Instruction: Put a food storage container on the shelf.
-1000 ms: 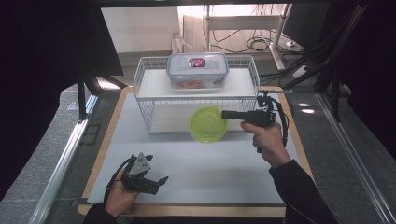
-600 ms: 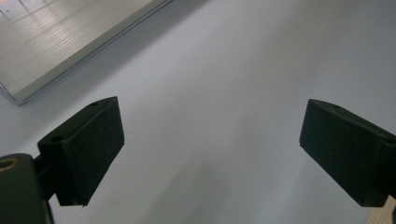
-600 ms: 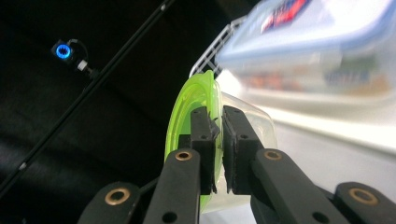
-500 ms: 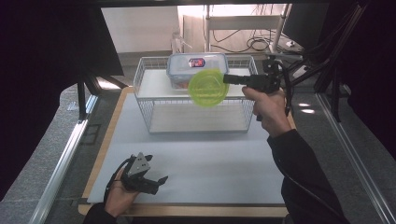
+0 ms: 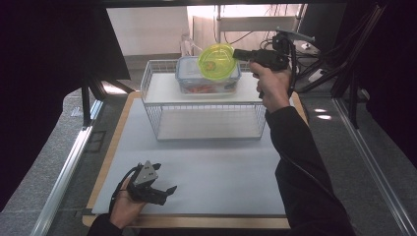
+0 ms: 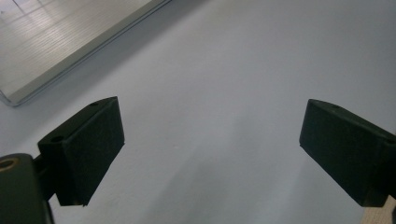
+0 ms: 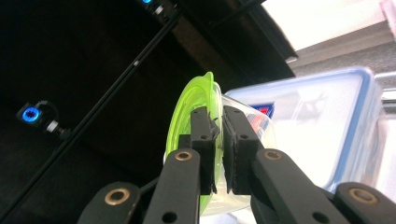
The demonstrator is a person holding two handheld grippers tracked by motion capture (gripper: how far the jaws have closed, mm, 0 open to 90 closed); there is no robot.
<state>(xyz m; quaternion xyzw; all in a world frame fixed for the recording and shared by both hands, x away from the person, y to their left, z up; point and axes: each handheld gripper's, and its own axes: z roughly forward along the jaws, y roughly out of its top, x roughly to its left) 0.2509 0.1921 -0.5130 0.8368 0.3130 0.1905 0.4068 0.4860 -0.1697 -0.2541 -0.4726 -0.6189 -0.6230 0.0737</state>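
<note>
High view: the right gripper (image 5: 242, 54) clamps a green bowl (image 5: 216, 61) above the lidded container (image 5: 191, 77) on the wire rack (image 5: 206, 93); the left gripper (image 5: 160, 189) rests near the rack, jaws spread. Right gripper view: the bowl (image 7: 191, 116) is apparently tilted on edge

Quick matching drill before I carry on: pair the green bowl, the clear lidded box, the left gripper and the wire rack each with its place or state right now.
Things:
1. translucent green plastic bowl
2. clear plastic box with blue-rimmed lid
3. left gripper
4. white wire rack

States:
A. stands on the table mat
B. open, low over the mat
C. pinched by the right gripper, held in the air
D. sits on the rack's top shelf

Pairs: 1-C, 2-D, 3-B, 4-A
</note>
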